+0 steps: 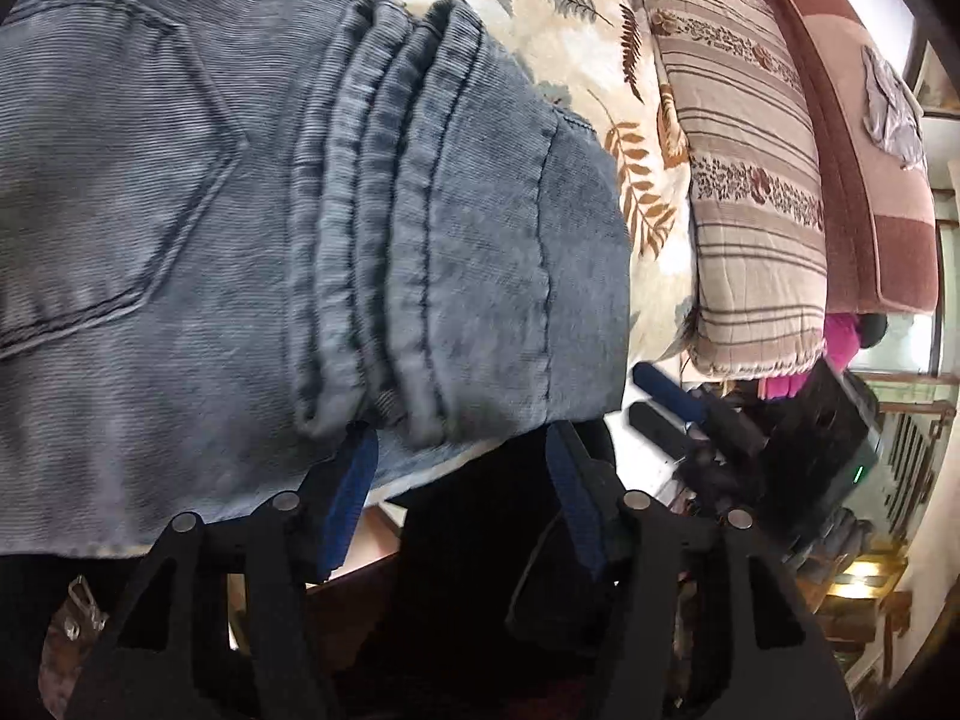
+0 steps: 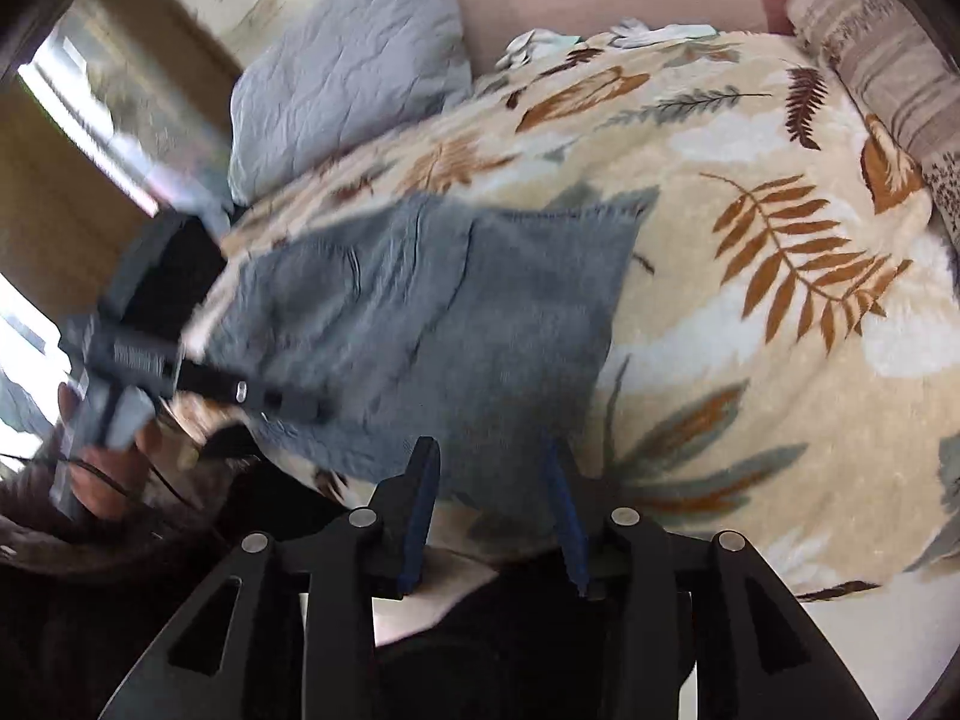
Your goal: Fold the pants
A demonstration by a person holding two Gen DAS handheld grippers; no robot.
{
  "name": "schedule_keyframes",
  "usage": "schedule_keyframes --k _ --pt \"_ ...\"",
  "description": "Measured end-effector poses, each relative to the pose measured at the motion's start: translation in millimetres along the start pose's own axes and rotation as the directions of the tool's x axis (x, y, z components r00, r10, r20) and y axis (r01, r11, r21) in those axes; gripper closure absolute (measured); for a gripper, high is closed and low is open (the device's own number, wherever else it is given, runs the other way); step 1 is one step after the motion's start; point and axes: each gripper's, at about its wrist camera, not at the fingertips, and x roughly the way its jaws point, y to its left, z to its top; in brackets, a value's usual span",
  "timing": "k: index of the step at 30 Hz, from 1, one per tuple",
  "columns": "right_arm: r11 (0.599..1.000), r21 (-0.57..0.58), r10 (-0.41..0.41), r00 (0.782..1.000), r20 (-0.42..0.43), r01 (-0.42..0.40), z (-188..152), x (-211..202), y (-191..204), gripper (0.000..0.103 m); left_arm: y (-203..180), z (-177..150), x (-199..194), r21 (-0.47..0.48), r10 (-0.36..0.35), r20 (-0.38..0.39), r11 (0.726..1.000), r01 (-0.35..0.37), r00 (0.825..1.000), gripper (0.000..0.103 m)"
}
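Observation:
Blue-grey denim pants (image 1: pixel 240 210) lie folded on a leaf-print blanket (image 1: pixel 540 18), with a back pocket at left and stacked hems in the middle. My left gripper (image 1: pixel 462 438) is open, its blue-padded fingers at the pants' near edge, holding nothing. In the right wrist view the folded pants (image 2: pixel 432 324) lie in the centre of the blanket (image 2: pixel 780 330). My right gripper (image 2: pixel 489 450) is open and empty just in front of their near edge. The left gripper's body (image 2: pixel 138 354), held by a hand, sits at the pants' left side.
A striped cushion (image 1: pixel 744 192) lies to the right of the pants beside a pink headboard (image 1: pixel 888 180). A grey-blue pillow (image 2: pixel 348 66) lies at the far side of the bed. Dark clutter (image 1: pixel 780 432) stands beside the bed at right.

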Motion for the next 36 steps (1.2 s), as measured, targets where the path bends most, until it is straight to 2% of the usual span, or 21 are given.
schedule_keyframes --k 1,2,3,5,7,9,12,15,16,18,20,21,24,26,27,28,30,31,34,35,36 --pt "0.999 -0.032 -0.027 1.0 -0.003 0.027 -1.4 6.4 3.8 0.068 -3.8 2.5 1.9 0.009 0.016 0.009 1.0 -0.016 1.0 0.06" --pt "0.998 -0.043 -0.041 0.999 -0.014 0.04 -2.8 11.0 5.0 0.082 -8.2 3.6 1.7 0.017 0.056 0.024 0.998 -0.057 0.998 0.079" --pt "0.998 -0.043 -0.044 0.998 -0.036 0.043 -3.2 16.7 5.3 0.094 -10.0 2.8 0.0 0.009 0.071 0.028 0.997 -0.071 0.997 0.09" --pt "1.0 -0.023 -0.014 0.998 -0.061 0.013 -6.7 18.3 8.6 0.094 -8.4 -2.0 -6.4 0.002 0.08 0.032 0.997 -0.08 0.996 0.09" --pt "0.998 -0.058 0.017 0.995 -0.099 -0.023 -15.4 21.4 18.9 0.094 -2.6 -8.0 -8.3 0.009 0.147 0.048 0.989 -0.148 0.988 0.09" --pt "0.997 -0.052 0.049 0.983 -0.175 -0.059 -23.7 40.4 21.8 0.103 15.8 -10.8 1.5 -0.038 0.155 0.004 0.987 -0.154 0.988 0.09" --pt "0.998 -0.053 0.003 0.973 -0.23 -0.016 -28.3 57.5 26.0 0.101 25.5 -15.4 7.0 -0.057 0.135 -0.026 0.989 -0.136 0.99 0.091" --pt "0.992 0.01 0.127 0.986 -0.112 -0.126 -10.1 24.9 23.2 0.098 12.6 -26.1 -15.7 0.037 0.128 0.032 0.991 -0.129 0.991 0.091" --pt "0.991 0.026 0.136 0.99 -0.047 -0.134 1.5 7.2 18.1 0.097 6.5 -27.2 -22.4 0.064 0.124 0.054 0.99 -0.127 0.991 0.091" --pt "0.993 0.05 0.108 0.994 0.027 -0.109 19.8 -8.9 3.5 0.08 -7.9 -23.5 -31.0 0.112 0.113 0.098 0.986 -0.124 0.989 0.09" --pt "0.995 0.101 0.016 0.996 0.083 -0.024 42.5 -9.6 -19.9 0.064 -18.5 -14.7 -28.8 0.134 0.143 0.124 0.978 -0.159 0.982 0.087" --pt "0.991 0.136 -0.003 0.997 0.083 -0.008 51.3 -2.4 -31.3 0.063 -21.9 -9.7 -23.8 0.138 0.155 0.127 0.975 -0.172 0.98 0.081" --pt "0.963 0.269 -0.04 0.998 0.041 0.027 71.9 36.4 -67.6 0.063 -20.1 -1.8 -4.5 0.124 0.197 0.096 0.97 -0.208 0.976 0.074" --pt "0.933 0.36 0.006 1.0 0.017 -0.012 77.0 63.5 -84.9 0.067 -16.8 -3.3 7.2 0.116 0.207 0.055 0.97 -0.212 0.977 0.074" --pt "0.924 0.377 0.058 0.998 0.029 -0.065 79.6 70.2 -86.1 0.093 -14.9 -7.1 11.0 0.107 0.208 0.036 0.972 -0.211 0.977 0.074" --pt "0.934 0.35 0.062 0.997 0.049 -0.075 84.1 69.0 -79.2 0.094 -12.0 -9.7 11.4 0.103 0.203 0.024 0.973 -0.204 0.979 0.074" --pt "0.984 0.171 0.019 0.988 0.153 -0.045 100.5 46.6 -50.5 0.095 -7.9 -10.9 14.6 0.096 0.22 0.03 0.97 -0.221 0.975 0.074" --pt "0.991 0.13 0.01 0.986 0.168 -0.032 105.4 43.5 -44.5 0.095 -4.2 -7.9 16.9 0.083 0.222 0.03 0.971 -0.224 0.975 0.074" --pt "0.99 0.089 -0.111 0.994 0.006 0.11 110.9 81.1 -50.7 0.092 7.1 0.6 17.6 0.019 0.173 0.01 0.985 -0.173 0.985 0.074" --pt "0.987 0.104 -0.12 0.991 -0.06 0.126 106.4 96.6 -58.2 0.085 8.3 0.2 15.6 0.017 0.161 0.01 0.987 -0.161 0.987 0.074" --pt "0.986 0.123 -0.11 0.993 -0.046 0.115 103.5 96.2 -59.1 0.084 10.1 -2.3 12.5 0.018 0.155 0.013 0.988 -0.156 0.988 0.074"
